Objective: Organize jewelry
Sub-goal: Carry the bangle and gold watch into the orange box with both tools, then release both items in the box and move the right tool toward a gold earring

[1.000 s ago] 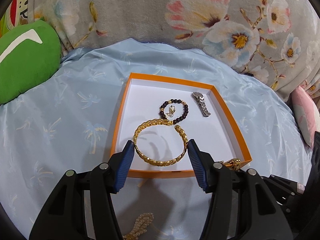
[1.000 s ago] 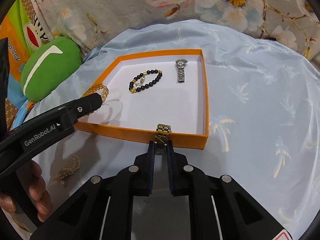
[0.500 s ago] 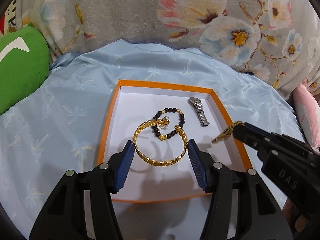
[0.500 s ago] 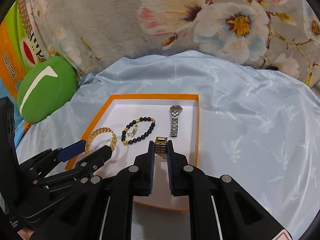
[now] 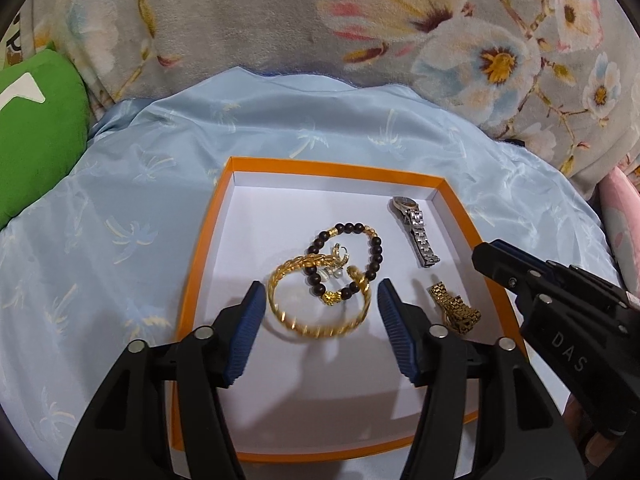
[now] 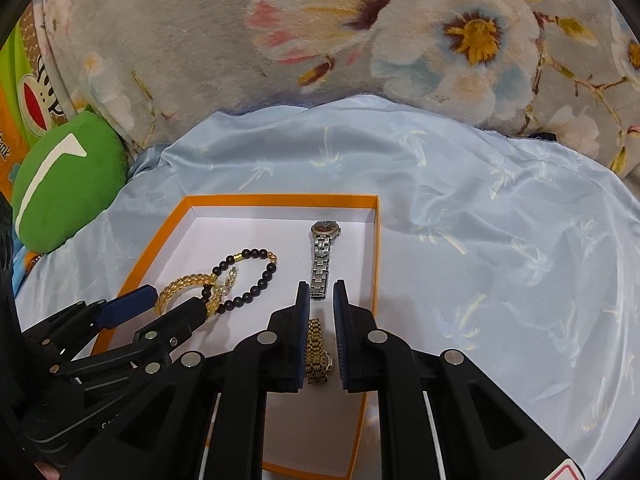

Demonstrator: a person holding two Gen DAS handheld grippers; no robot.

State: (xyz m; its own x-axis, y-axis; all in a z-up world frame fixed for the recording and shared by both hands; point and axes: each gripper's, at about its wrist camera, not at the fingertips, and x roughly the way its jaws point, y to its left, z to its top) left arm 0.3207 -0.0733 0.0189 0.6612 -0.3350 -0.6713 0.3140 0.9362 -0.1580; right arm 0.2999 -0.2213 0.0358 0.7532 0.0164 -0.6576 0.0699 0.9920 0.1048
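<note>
An orange box with a white floor sits on a pale blue satin cloth printed with faint palm shapes, spread over a soft surface. Behind it rises a grey plush blanket with large pink and white flowers; a green cushion lies at the left edge.

Inside the box lie a silver watch near the far right corner, a dark bead bracelet in the middle, a gold bangle overlapping it, and a gold watch by the right wall.

The left gripper hangs over the box, its jaws having just been opening; the bangle lies between the pads, which stand clear of it. The right gripper has its jaws narrowly parted, and the gold watch lies on the box floor below the gap, no longer pinched
</note>
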